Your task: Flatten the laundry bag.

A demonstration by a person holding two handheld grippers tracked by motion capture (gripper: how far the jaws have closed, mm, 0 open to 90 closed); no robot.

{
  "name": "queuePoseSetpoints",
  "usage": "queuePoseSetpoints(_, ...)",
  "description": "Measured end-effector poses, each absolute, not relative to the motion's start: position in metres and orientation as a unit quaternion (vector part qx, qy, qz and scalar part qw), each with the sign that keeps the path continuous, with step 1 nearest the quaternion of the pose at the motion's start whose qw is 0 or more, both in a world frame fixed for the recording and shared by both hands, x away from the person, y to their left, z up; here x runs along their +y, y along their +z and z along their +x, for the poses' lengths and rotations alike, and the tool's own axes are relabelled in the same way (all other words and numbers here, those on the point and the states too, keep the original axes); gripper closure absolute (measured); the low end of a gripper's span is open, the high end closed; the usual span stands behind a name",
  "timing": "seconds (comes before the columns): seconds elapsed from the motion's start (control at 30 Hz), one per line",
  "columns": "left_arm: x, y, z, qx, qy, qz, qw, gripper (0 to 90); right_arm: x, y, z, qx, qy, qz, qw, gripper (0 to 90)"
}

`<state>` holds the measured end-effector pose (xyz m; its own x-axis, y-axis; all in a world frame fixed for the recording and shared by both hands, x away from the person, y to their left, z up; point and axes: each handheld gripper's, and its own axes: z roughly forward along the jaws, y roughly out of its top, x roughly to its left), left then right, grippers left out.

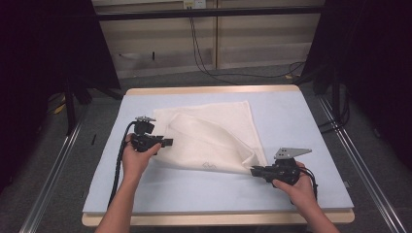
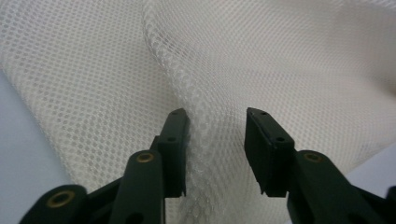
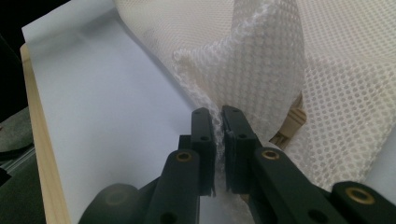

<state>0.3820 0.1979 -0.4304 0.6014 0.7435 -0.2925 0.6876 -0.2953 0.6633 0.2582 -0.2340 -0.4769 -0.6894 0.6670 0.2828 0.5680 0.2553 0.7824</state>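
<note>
A white mesh cloth (image 1: 214,136) lies on the pale blue table cover (image 1: 301,121), partly folded over itself. My left gripper (image 1: 168,142) is at the cloth's left edge. Its jaws stand open around a raised ridge of the mesh cloth (image 2: 219,74), with the left gripper (image 2: 215,122) not closed on it. My right gripper (image 1: 254,171) is at the cloth's near right corner. In the right gripper view the right gripper (image 3: 218,116) is shut on the edge of the mesh cloth (image 3: 266,70), lifting that corner slightly.
The table cover sits on a wooden tabletop (image 1: 209,90) with a light rim. Bare blue cover (image 3: 112,107) lies beside the cloth. A beige tab or buckle (image 3: 290,124) shows under the cloth fold. Cables (image 1: 204,58) run on the floor beyond the table.
</note>
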Motion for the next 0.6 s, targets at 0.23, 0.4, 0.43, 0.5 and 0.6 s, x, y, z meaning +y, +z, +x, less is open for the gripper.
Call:
queuePoseSetpoints(0.23,0.213,-0.441,0.356,0.446,0.021,0.793,0.415,78.5,-0.232,-0.481,0.261,0.793,0.461,0.398,0.036,84.4)
queuePoseSetpoints(0.4,0.222,-0.450,0.339,0.444,0.016,0.793,0.416,79.7,-0.231,-0.481,0.262,0.794,0.456,0.401,0.030,84.5)
queuePoseSetpoints(0.43,0.224,-0.452,0.335,0.444,0.017,0.794,0.415,79.7,-0.231,-0.481,0.262,0.794,0.456,0.401,0.030,84.5)
queuePoseSetpoints(0.5,0.227,-0.455,0.329,0.441,0.020,0.795,0.415,79.7,-0.231,-0.482,0.262,0.797,0.454,0.398,0.027,84.6)
queuePoseSetpoints(0.6,0.231,-0.459,0.322,0.448,0.022,0.795,0.408,80.0,-0.231,-0.481,0.261,0.798,0.453,0.397,0.025,84.6)
